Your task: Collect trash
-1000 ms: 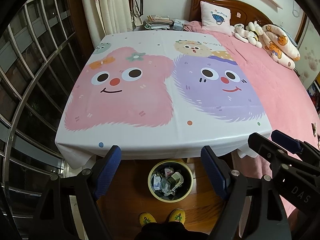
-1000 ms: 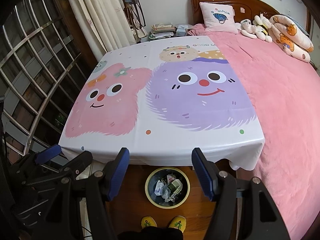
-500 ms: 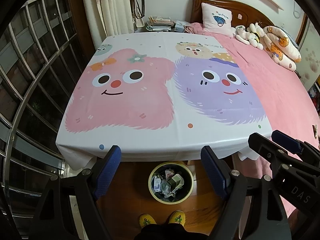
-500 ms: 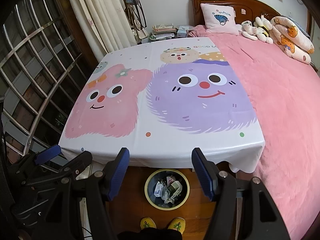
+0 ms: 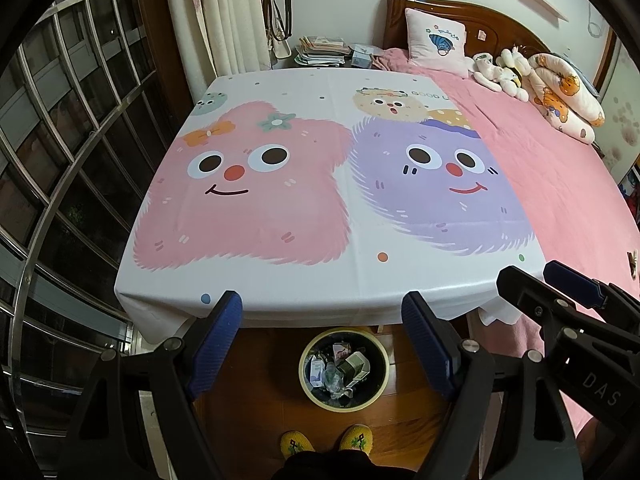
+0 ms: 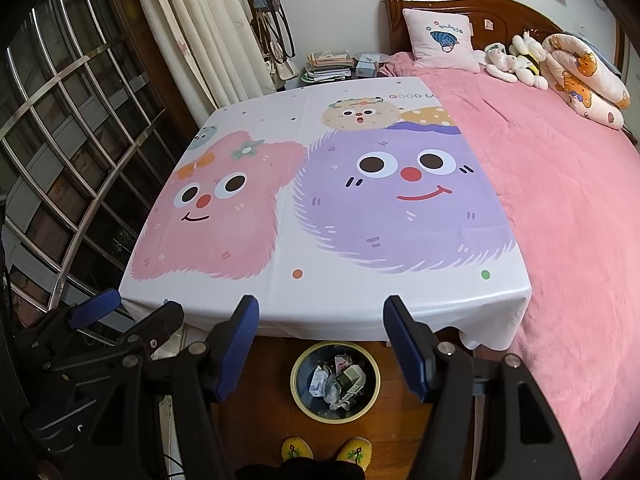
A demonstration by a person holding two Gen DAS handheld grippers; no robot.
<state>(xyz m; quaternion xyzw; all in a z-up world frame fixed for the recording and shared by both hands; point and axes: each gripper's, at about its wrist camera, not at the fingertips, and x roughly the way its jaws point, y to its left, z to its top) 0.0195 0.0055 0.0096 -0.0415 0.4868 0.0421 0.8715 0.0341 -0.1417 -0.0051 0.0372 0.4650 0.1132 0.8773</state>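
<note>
Nothing has shifted since earlier frames: both my hand-held grippers, left (image 5: 322, 344) and right (image 6: 320, 344), hover open and empty. Waste bin (image 5: 343, 368), lower centre on the floor, holds the trash (image 5: 340, 368); cartoon-print worktop (image 5: 320, 280) bare. Collection looks complete.

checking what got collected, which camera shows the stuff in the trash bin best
The right wrist view: the trash bin sits clear between the open tongs, its boxes and wrappers fully visible. The left wrist view shows the same bin and contents equally unblocked, only slightly smaller.
</note>
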